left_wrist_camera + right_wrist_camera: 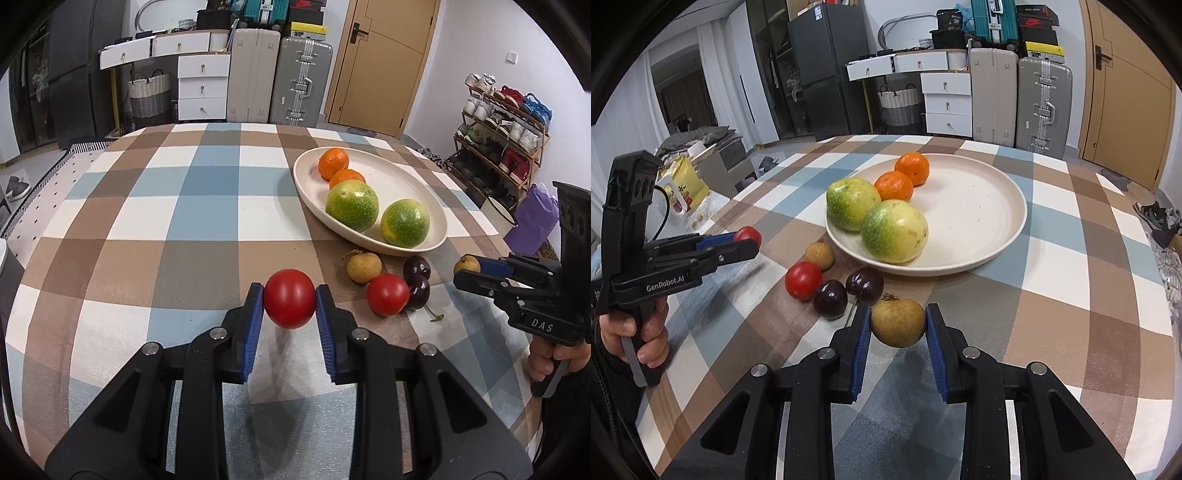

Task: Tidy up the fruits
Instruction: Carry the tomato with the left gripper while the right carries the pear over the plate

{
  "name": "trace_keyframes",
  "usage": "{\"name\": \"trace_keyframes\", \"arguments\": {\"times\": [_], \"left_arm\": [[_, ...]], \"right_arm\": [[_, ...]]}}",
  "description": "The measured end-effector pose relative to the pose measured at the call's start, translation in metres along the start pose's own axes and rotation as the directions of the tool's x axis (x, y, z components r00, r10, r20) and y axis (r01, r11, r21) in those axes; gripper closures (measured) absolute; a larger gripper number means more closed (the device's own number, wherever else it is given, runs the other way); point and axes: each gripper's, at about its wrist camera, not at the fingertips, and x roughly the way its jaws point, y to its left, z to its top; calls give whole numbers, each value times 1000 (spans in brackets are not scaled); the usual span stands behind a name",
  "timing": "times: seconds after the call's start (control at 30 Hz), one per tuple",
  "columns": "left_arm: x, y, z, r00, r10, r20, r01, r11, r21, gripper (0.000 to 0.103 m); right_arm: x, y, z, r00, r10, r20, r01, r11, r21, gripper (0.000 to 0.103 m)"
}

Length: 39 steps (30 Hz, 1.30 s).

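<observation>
On the checked tablecloth (192,206) of brown, blue and white squares, a cream plate (990,206) sits toward the far right and holds four fruits in a rough row: two oranges, the farther orange (912,168) and the nearer orange (894,185) touching each other, and two green-yellow round fruits, one (851,203) at the plate's left rim and the other (894,230) just in front of it near the front rim. Just outside the plate's near edge lie four loose fruits close together: a small tan-brown fruit (819,254), a red tomato (803,280) beside it, and two dark purple fruits (830,299) (865,285) touching one another, with thin stems near them. The left gripper (290,300) pinches a second red tomato (289,298) between its blue pads, one pad pressed on each side, and a shadow beneath suggests the tomato is off the cloth, though how far cannot be judged. The right gripper (897,325) pinches a tan-brown fruit (897,322) with a dry tuft at its top, again with a blue pad on each side; it appears lifted a little, with a dark shadow under it. Each gripper's handle is held by a hand, the left hand (635,332) and the right hand (554,360), at the frame edges. Behind the table stand white drawers (202,86), two upright suitcases (277,79), a wooden door (384,59) and a shoe rack (506,125).
</observation>
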Motion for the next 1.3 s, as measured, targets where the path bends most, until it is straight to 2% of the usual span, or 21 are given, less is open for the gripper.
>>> {"name": "trace_keyframes", "arguments": {"times": [0.43, 0.87, 1.3], "left_arm": [[-21, -31, 14, 997, -19, 69, 14, 997, 74, 77], [-24, -52, 35, 993, -55, 108, 47, 996, 80, 77], [-15, -68, 62, 989, -65, 131, 51, 993, 104, 77]], "right_arm": [[-16, -9, 8, 997, 16, 73, -19, 999, 34, 73], [-47, -14, 36, 985, -30, 168, 20, 998, 59, 73], [-59, -17, 64, 983, -17, 184, 13, 1000, 28, 73]]}}
